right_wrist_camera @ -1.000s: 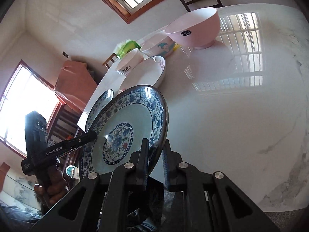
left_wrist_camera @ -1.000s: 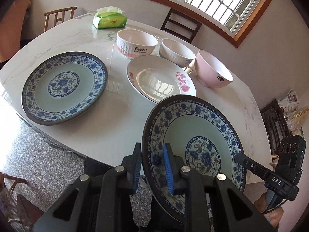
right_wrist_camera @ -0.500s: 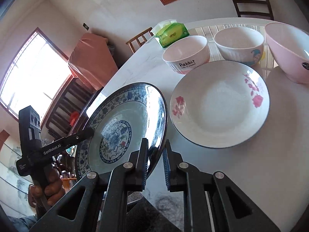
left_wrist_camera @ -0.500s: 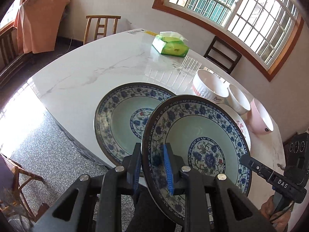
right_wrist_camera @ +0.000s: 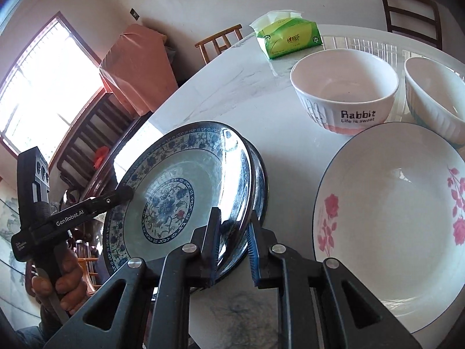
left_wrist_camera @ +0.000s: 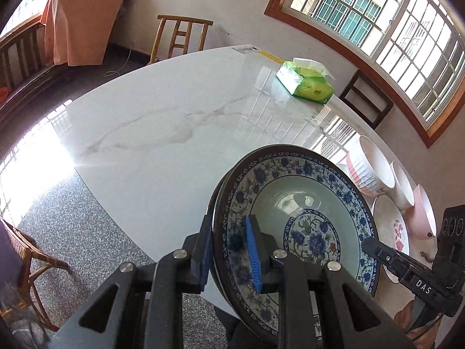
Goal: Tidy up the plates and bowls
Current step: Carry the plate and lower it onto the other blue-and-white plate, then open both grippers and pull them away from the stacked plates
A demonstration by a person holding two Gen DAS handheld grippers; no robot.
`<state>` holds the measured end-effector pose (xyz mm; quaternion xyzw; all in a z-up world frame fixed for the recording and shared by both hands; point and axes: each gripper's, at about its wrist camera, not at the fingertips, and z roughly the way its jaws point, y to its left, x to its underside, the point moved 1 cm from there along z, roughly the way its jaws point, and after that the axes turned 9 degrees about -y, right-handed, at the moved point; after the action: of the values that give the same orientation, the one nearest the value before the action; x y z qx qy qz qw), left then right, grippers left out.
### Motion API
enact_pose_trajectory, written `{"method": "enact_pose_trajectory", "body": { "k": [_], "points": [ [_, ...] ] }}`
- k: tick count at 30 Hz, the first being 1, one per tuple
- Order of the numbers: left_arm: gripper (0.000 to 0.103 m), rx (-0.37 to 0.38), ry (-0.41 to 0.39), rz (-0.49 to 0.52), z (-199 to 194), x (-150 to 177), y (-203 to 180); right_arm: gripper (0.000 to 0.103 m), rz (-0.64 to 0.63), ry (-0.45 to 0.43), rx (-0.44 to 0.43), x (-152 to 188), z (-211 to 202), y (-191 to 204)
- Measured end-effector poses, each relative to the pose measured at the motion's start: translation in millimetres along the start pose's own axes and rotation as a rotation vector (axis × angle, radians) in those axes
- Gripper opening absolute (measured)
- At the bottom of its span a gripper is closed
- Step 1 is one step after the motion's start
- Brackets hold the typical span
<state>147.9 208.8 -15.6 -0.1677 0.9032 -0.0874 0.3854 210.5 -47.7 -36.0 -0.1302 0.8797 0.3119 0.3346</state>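
A blue-and-white patterned plate (left_wrist_camera: 305,218) (right_wrist_camera: 174,203) hangs tilted just over a matching plate whose rim (right_wrist_camera: 261,180) shows beneath it, near the front edge of the marble table (left_wrist_camera: 174,133). My left gripper (left_wrist_camera: 228,253) is shut on the upper plate's near rim. My right gripper (right_wrist_camera: 232,232) is shut on the opposite rim. I cannot tell whether the two plates touch. A white plate with pink roses (right_wrist_camera: 392,218) lies flat to the right. Behind it stand a "Rabbit" bowl (right_wrist_camera: 345,96), a white ribbed bowl (right_wrist_camera: 436,93) and a pink bowl (left_wrist_camera: 424,212).
A green tissue pack (left_wrist_camera: 305,83) lies at the table's far side. Wooden chairs (left_wrist_camera: 180,37) stand behind the table, and a rattan chair (left_wrist_camera: 26,264) stands on the floor at the left. A broad stretch of bare marble spreads left of the plates.
Both grippers have carried the blue plate left, from in front of the rose plate to directly over the other blue plate, and lowered it close to that plate.
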Motion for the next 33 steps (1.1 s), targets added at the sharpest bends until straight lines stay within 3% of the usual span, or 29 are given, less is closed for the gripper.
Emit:
{"method": "enact_pose_trajectory", "body": {
  "k": [15, 23, 29, 33],
  "points": [
    [0.023, 0.013, 0.025, -0.030, 13.1, 3.6, 12.3, 0.020, -0.046, -0.002, 0.043, 6.7, 7.4, 8.9],
    [0.023, 0.023, 0.030, -0.045, 16.2, 8.4, 17.6, 0.024, -0.173, -0.035, 0.111, 11.9, 8.4, 22.4],
    [0.023, 0.009, 0.009, -0.009, 12.7, 9.9, 11.5, 0.040, -0.374, -0.084, 0.233, 21.1, 10.6, 46.7],
    [0.023, 0.001, -0.007, 0.001, 9.2, 10.2, 10.1, 0.066, -0.608, -0.173, 0.417, 33.9, 10.7, 68.2]
  ]
}}
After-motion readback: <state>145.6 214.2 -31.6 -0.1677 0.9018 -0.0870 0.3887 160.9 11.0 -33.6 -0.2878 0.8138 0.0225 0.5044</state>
